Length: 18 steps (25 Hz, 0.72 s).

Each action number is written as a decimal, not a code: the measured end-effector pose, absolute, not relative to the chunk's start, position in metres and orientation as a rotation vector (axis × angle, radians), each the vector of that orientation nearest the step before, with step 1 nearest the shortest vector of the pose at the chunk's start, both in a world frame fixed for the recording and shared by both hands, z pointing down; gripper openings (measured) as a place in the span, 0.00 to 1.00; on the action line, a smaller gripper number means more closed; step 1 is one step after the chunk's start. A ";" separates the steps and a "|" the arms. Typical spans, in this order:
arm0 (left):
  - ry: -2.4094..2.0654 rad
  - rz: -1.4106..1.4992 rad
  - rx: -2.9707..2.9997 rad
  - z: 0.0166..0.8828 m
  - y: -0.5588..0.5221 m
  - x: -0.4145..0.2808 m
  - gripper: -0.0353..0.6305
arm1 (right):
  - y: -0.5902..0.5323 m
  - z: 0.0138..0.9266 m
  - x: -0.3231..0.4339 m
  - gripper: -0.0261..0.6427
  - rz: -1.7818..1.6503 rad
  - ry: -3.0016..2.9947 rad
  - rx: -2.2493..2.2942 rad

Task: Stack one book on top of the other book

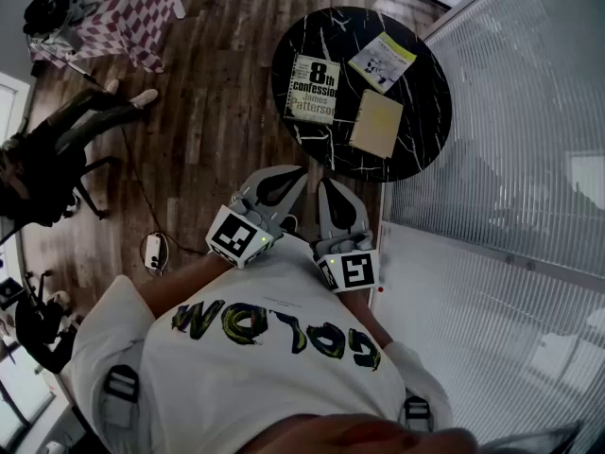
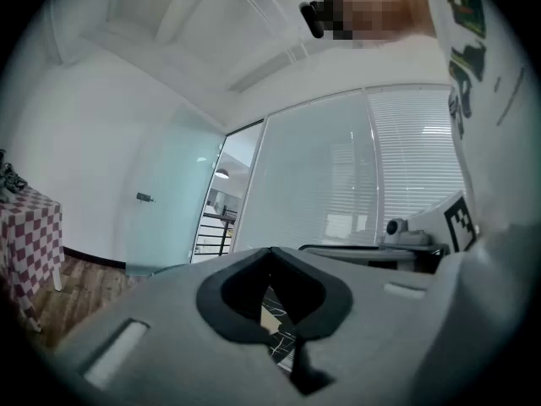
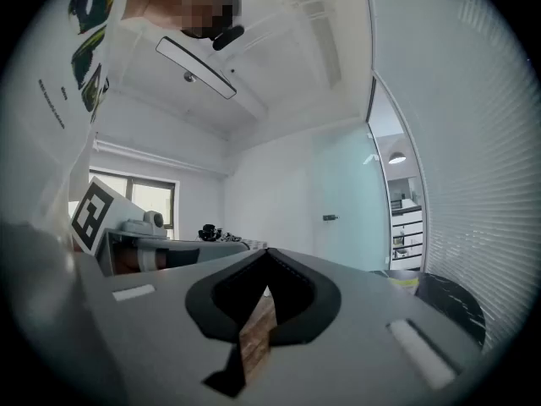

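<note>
Books are lying flat and apart on the far round black marbled table point(image 1: 425, 112): a thick pale paperback point(image 1: 313, 89) at left, a plain tan book point(image 1: 376, 124) right of it, a thin white-and-yellow booklet point(image 1: 382, 61) beyond. The left gripper point(image 1: 282, 183) and right gripper point(image 1: 333, 195) are hovering near the person, jaws closed and empty. The tan book is looking light, stiff, probably slick; pinching its near edge seems wisest.

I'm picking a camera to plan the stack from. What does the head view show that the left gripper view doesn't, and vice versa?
Head view only: three books laid out whole on the black table: a paperback, a yellow-green booklet, a tan book. Left gripper view only: the glass door and ceiling. Both: the shut, empty left gripper, the checkered tablecloth, the blinds.
</note>
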<state>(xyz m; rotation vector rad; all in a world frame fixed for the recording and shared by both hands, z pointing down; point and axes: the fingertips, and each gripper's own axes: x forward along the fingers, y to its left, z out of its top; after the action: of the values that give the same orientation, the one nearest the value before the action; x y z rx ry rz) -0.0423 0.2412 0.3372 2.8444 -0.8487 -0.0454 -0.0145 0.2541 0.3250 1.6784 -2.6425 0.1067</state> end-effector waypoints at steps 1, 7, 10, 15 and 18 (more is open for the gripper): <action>-0.845 -0.045 2.849 0.337 0.242 -0.041 0.06 | 0.254 0.326 -0.013 0.04 0.108 -2.644 1.677; -0.846 -0.042 2.856 0.336 0.244 -0.034 0.06 | 0.256 0.326 -0.008 0.04 0.104 -2.655 1.663; -0.854 -0.053 2.851 0.333 0.245 -0.031 0.06 | 0.258 0.325 -0.006 0.04 0.114 -2.668 1.649; -0.877 0.003 2.828 0.345 0.251 -0.026 0.06 | 0.262 0.328 0.002 0.04 0.138 -2.689 1.636; -0.898 -0.004 2.817 0.346 0.257 -0.019 0.06 | 0.268 0.330 0.011 0.04 0.137 -2.700 1.625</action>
<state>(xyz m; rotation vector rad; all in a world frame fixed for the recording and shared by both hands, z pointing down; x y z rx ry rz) -0.0186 0.2567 0.3464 2.8169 -0.8980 -0.0036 0.0105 0.2683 0.3303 1.6251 -2.7002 0.1370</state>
